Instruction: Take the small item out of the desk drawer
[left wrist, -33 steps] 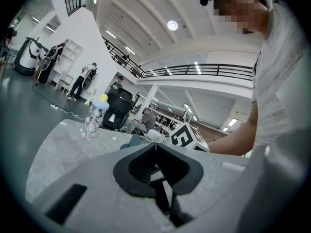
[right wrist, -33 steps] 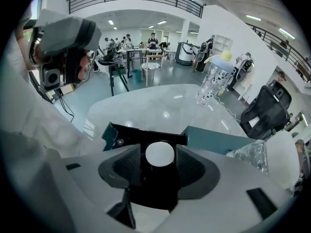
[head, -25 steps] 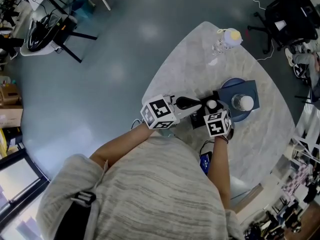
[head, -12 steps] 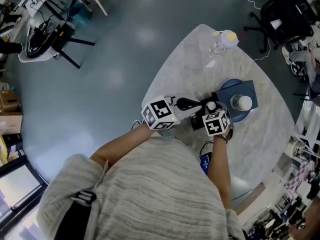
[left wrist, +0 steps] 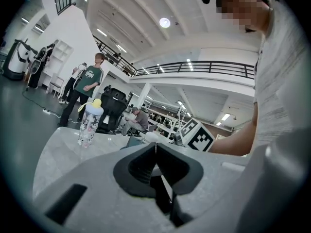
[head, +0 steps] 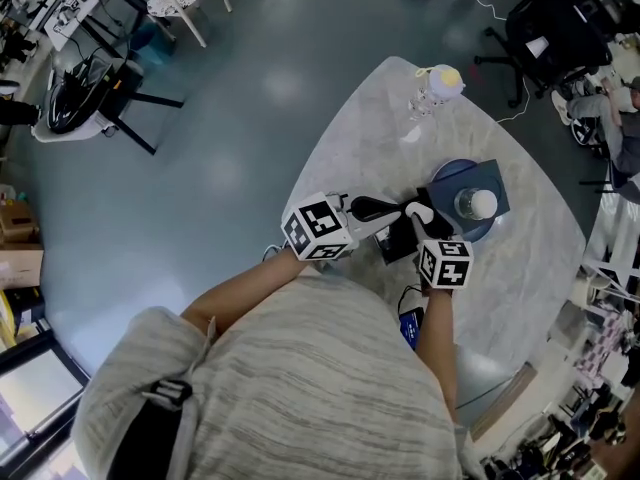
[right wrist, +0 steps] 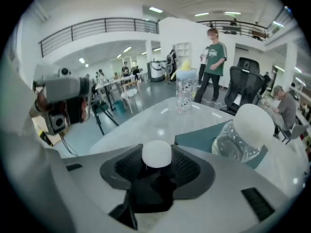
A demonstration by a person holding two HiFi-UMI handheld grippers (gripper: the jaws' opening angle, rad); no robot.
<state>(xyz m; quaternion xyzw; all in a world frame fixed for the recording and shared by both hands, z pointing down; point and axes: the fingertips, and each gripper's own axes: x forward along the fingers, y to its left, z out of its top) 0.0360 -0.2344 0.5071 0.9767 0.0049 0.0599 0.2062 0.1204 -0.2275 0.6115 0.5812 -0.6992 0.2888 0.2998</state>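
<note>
Marbled table (head: 360,138) on grey floor (head: 200,148), left gripper (left wrist: 155,148) closed, right gripper (head: 421,216) just tightened, clamping white item (right wrist: 156,153)

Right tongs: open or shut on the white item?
Shut: the right tongs, jaws just closed in, grip the white round item between them.

Right gripper (right wrist: 156,166), jaws just closing, grips a small white ball (right wrist: 156,154).

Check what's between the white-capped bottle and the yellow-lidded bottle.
Nothing stands there: past the blue mat under the white-capped bottle it's bare tabletop up to the yellow-lidded bottle. Head view shows it.
</note>
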